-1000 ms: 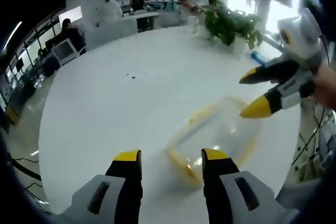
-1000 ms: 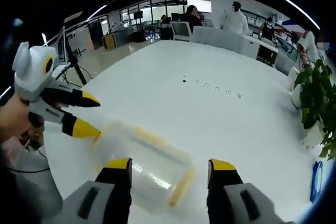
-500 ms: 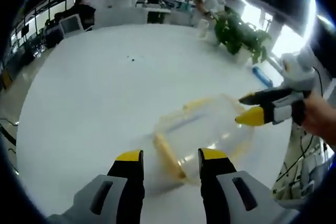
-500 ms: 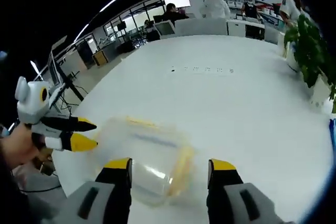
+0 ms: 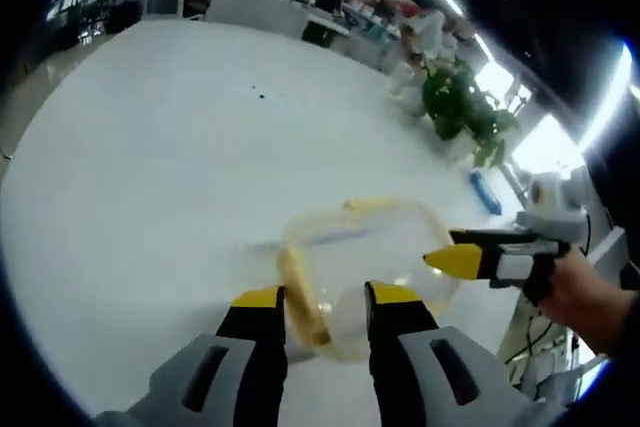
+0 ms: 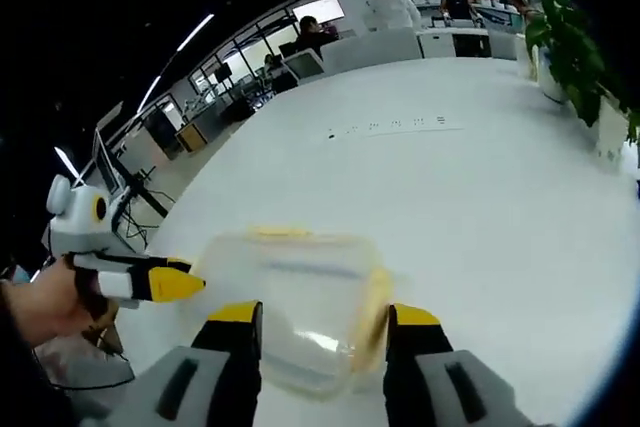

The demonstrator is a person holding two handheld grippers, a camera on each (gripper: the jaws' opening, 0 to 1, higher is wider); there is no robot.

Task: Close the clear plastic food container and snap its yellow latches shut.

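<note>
My left grey-and-black gripper (image 5: 318,299) has yellow tips; my right gripper (image 6: 322,315) is the same, with a white rounded head.

Clear glossy plastic container (image 6: 290,297) on smooth white table (image 6: 480,197).

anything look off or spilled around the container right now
Nothing stands out. The clear container sits flat on the white table, lid on, no spill around it, with the left claw and right claw straddling its ends.

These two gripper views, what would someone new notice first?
A clear plastic food container with yellow latches sits near the edge of a big white round table, with the yellow-tipped left gripper and right gripper closing in from opposite sides. A leafy potted plant stands at the table's far rim.
</note>
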